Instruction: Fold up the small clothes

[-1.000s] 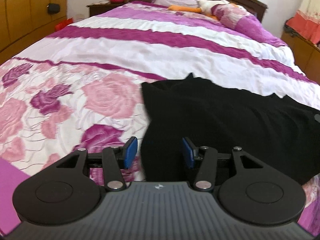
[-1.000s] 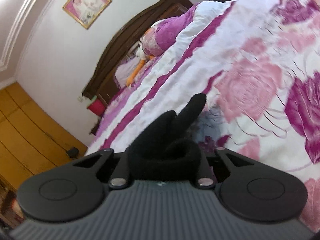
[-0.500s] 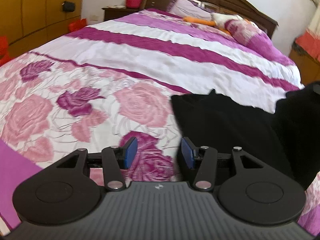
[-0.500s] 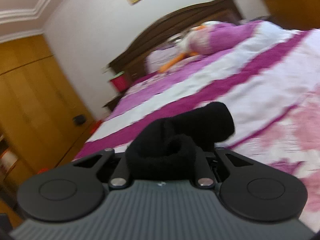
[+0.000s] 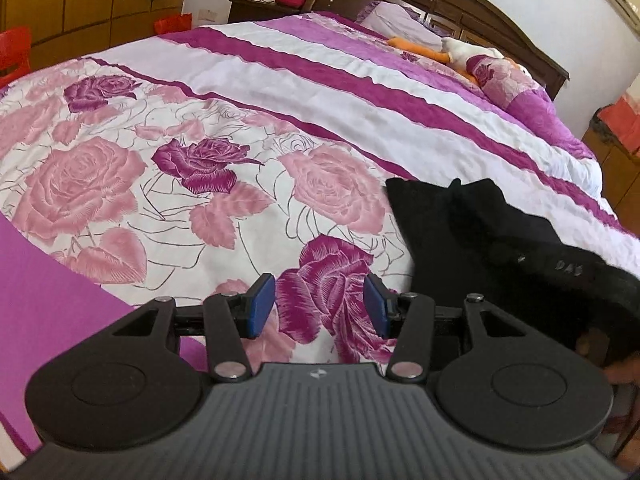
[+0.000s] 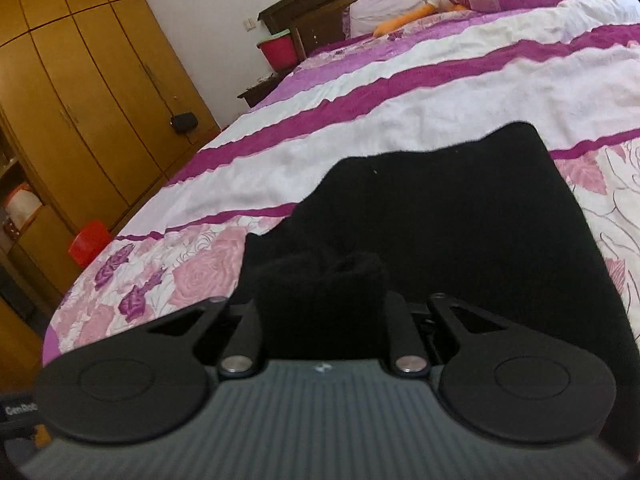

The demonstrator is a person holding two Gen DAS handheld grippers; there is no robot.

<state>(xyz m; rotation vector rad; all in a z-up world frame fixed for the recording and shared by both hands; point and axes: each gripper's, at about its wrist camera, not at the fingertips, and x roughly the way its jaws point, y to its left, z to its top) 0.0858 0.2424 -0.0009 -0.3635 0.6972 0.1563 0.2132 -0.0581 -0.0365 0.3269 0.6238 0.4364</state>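
Mid-fold: right claw (image 6: 322, 312) grips the black garment's (image 6: 460, 216) bunched edge; left claw (image 5: 320, 306) gapes, empty, above the bed (image 5: 160, 184); next, lay the edge flat.

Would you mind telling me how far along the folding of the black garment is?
Partly done: the black knit garment lies on the floral pink bedspread. In hand: the right gripper is shut on a bunched edge of it. The left gripper is open, holding nothing. Left: laying that edge down and flattening.
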